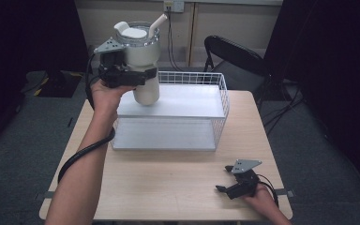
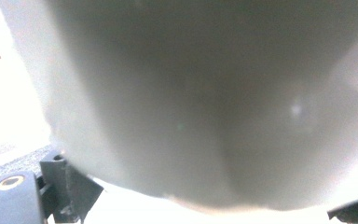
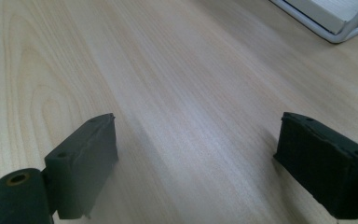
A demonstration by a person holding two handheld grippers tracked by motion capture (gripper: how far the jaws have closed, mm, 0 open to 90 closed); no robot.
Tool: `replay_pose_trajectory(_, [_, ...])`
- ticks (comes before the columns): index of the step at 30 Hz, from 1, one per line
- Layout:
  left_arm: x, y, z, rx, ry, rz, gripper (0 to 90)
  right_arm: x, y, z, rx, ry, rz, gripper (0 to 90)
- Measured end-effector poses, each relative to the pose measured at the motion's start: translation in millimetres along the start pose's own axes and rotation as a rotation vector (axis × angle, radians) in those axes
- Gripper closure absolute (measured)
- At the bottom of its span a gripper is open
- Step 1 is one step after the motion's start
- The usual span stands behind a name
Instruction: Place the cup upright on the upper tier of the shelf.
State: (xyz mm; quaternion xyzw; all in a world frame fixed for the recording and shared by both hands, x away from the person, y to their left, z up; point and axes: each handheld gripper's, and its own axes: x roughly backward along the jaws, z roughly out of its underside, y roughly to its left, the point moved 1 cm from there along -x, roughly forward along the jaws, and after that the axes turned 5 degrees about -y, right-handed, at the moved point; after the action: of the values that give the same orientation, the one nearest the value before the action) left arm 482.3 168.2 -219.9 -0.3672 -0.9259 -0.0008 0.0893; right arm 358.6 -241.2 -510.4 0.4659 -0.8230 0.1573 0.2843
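Tumbler transfer at a wire shelf rack, read from left to right. Left gripper is clamped around the waist of a white lidded tumbler, just where the wide upper body steps down to the narrower base; a grip at this neck likely keeps the heavy top from sliding through the jaws. In the left gripper view the tumbler wall presses close against the lens, blurred, with the black jaws at either lower corner. The tumbler is carried in the air above the rear left part of the rack's upper shelf, its base apparently a little above the board, though contact cannot be ruled out from this angle. Its long axis stands nearly upright, tilted slightly; the lid and bent straw point up, the straw leaning to the right, and the base points down at the shelf. Upright carriage suits a drinking vessel and readies it for a flat landing. The white wire rack stands at the far middle of the wooden table. Right gripper rests low over the near right of the table, well apart from the rack, jaws spread wide and empty; the right gripper view shows bare wood grain between them, a parked posture that leaves the work to the other hand.
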Motion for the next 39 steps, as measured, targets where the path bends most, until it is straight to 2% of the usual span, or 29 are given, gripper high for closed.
replay_pose_trajectory(6, [-4.5, 2.3, 2.4, 0.005, -0.009, -0.008, 10.3, 0.0, 0.0, 0.0, 0.000, 0.000, 0.000, 11.7])
replay_pose_trajectory(13, [-11.2, 2.3, 3.8, -0.009, -0.004, -0.019, 10.3, 0.0, 0.0, 0.0, 0.000, 0.000, 0.000, 11.7])
replay_pose_trajectory(19, [-18.7, 1.4, 4.6, -0.018, 0.005, -0.011, 10.3, 0.0, 0.0, 0.0, 0.000, -0.001, 0.000, 11.7])
replay_pose_trajectory(27, [-27.0, -0.5, 8.5, -0.017, 0.011, -0.010, 10.3, 0.0, 0.0, 0.0, -0.001, 0.000, 0.000, 11.7])
replay_pose_trajectory(34, [-33.9, -0.7, 11.9, -0.016, 0.020, -0.033, 10.3, 0.0, 0.0, 0.0, 0.000, 0.000, 0.000, 11.7])
replay_pose_trajectory(39, [-38.4, -0.6, 14.1, -0.010, 0.020, -0.025, 10.3, 0.0, 0.0, 0.0, -0.001, 0.000, 0.000, 11.7])
